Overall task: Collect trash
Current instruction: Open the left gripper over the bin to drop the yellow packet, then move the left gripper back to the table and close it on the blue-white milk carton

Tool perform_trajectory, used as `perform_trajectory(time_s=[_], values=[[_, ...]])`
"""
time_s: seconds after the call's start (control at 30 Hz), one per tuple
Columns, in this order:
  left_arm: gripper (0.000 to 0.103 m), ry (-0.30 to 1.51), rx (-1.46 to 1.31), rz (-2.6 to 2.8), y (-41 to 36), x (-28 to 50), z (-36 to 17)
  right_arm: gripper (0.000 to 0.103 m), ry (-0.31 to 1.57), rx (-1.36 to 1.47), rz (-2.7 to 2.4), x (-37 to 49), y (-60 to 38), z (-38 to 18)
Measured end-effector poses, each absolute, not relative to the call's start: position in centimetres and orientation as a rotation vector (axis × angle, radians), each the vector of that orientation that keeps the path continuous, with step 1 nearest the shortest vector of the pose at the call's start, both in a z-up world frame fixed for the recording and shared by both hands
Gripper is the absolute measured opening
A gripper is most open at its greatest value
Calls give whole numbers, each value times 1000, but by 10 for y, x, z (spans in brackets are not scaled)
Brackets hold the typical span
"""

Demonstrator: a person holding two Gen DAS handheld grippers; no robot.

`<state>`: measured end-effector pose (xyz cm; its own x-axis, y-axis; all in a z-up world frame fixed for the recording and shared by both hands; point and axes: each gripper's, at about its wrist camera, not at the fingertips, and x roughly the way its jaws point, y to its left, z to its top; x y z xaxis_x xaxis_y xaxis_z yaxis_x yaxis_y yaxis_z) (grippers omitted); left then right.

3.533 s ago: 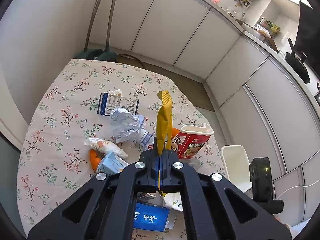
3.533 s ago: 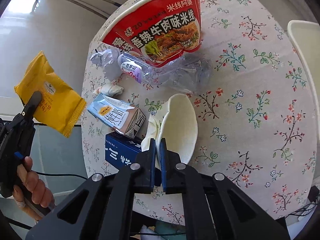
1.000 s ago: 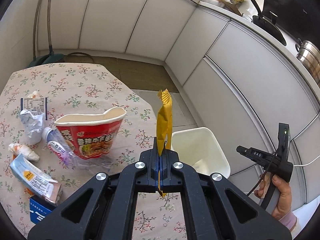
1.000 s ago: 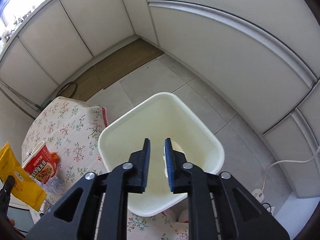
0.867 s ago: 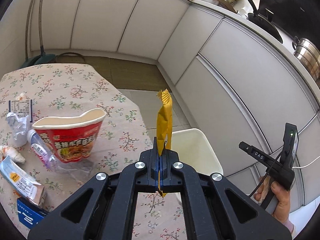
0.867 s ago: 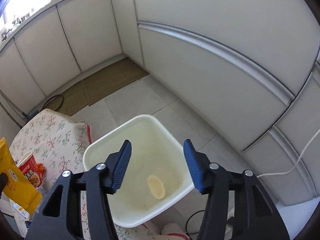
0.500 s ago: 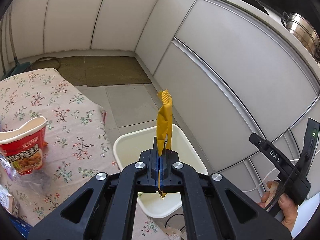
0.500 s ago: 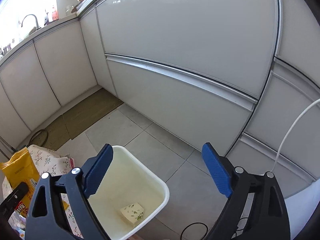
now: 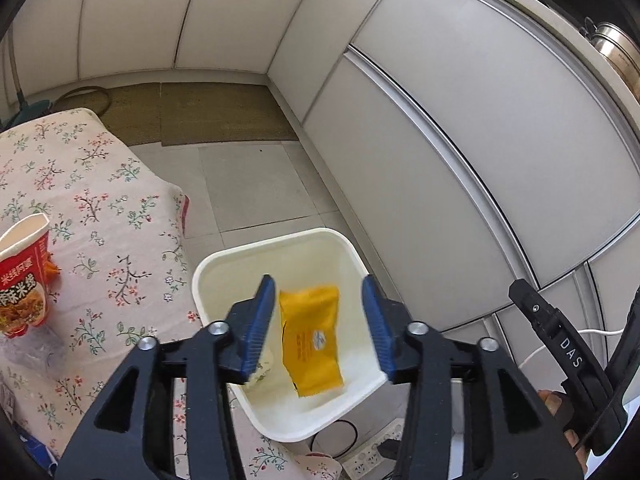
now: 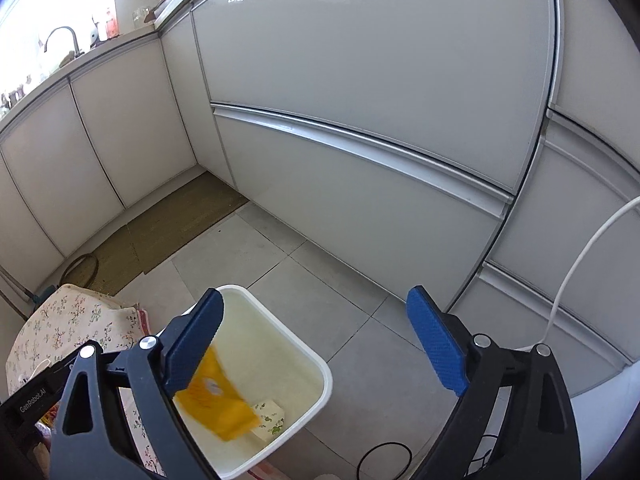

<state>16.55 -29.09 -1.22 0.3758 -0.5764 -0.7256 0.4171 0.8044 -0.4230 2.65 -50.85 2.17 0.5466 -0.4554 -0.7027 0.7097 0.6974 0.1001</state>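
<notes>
My left gripper (image 9: 317, 280) hangs over the white bin (image 9: 280, 250) with its jaws opening and its pads off everything. Below them the yellow snack packet (image 9: 310, 338) lies loose inside the bin; in the right wrist view the yellow packet (image 10: 216, 404) is blurred against the bin's wall. A small white piece with a flower print (image 10: 270, 410) rests on the bin's bottom. My right gripper (image 10: 314, 294) stands wide open above the floor, just right of the bin (image 10: 320, 368), with nothing between its fingers.
The table with the flowered cloth (image 9: 100, 200) stands left of the bin, with a red noodle cup (image 9: 22, 272) on it. White cabinet fronts (image 10: 360, 120) close off the far side. A white cable (image 10: 580, 256) hangs at the right, and a power strip (image 9: 360, 456) lies on the floor.
My left gripper swung from the table to over the bin, then opened and let the yellow packet drop in. My right gripper opened wide, dropped the white piece into the bin and tilted up.
</notes>
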Motion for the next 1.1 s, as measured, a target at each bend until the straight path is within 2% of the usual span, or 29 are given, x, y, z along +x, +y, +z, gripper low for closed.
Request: perform_trajectory(time_s=[0.23, 0.3, 0.33, 0.6, 1.1], values=[[78, 925, -123, -508, -263, 155, 5, 94, 683, 356, -634, 34, -475, 26], [89, 896, -103, -465, -254, 150, 10, 94, 678, 330, -607, 38, -459, 27], [90, 882, -98, -446, -249, 148, 12, 95, 676, 320, -596, 39, -453, 28], [93, 840, -54, -325, -202, 137, 24, 96, 679, 250, -511, 54, -403, 30], [94, 910, -99, -108, -74, 135, 7, 96, 735, 103, -318, 92, -285, 22]])
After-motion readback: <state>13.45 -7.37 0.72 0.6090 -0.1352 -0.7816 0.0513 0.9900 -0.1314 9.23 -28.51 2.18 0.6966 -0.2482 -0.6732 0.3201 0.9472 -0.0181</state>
